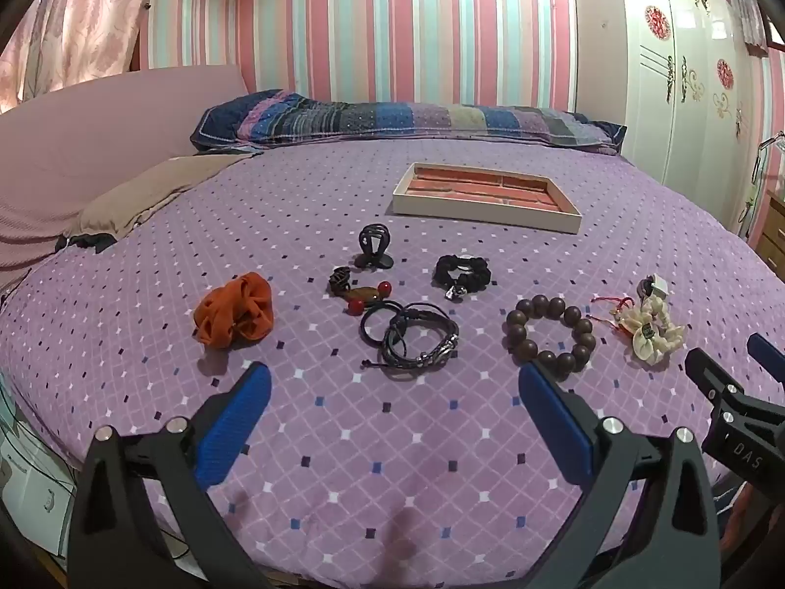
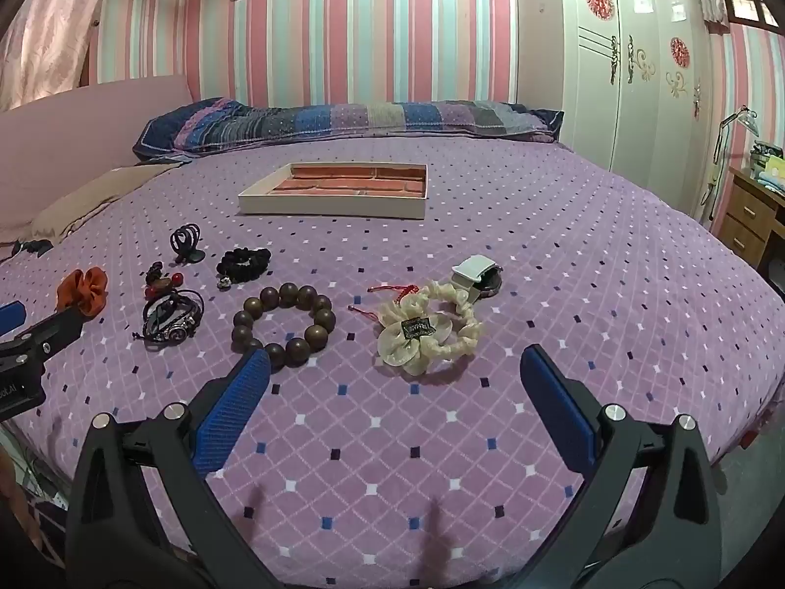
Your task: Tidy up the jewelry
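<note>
Both tools released and empty, left tool (image 1: 392, 395) over tangled black cords (image 1: 409, 336), right tool (image 2: 395, 383) near cream scrunchie (image 2: 427, 331); risk: snagging neighbours, soft bed (image 2: 588, 294) sinking under pinch.

soft cloth bedspread (image 2: 539, 255); glossy, probably wooden beads (image 2: 283, 326); satiny cream scrunchie (image 2: 427, 334); matt card tray (image 2: 333, 206).

The bed (image 1: 441, 441) wears purple with a white diamond grid (small blue and dark squares too). Orange scrunchie (image 1: 235, 315), cream scrunchie (image 2: 427, 331), brown bead bracelet (image 2: 284, 326), pink-striped wall (image 1: 392, 39).
</note>
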The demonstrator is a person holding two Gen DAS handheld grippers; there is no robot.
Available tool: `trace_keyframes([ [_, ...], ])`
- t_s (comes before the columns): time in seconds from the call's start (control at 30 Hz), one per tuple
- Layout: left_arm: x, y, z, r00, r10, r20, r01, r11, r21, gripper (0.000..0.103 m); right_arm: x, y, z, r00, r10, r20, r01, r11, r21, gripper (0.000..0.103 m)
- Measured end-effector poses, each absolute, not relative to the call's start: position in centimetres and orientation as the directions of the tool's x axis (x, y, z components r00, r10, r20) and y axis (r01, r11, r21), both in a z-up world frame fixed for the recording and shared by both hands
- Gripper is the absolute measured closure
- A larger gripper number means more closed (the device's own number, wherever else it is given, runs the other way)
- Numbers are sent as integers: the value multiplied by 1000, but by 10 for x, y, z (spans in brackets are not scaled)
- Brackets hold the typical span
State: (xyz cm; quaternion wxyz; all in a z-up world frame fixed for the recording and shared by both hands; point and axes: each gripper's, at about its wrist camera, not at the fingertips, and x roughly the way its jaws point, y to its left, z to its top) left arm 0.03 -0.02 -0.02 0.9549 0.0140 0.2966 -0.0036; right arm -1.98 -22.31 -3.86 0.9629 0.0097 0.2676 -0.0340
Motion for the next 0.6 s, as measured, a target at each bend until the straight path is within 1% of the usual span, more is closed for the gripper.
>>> trace_keyframes([
  [0.6,0,0,0,826,1,-564,14,1000,22,4,-22,-223,-35,862,-63,-503,73,997,0,4],
])
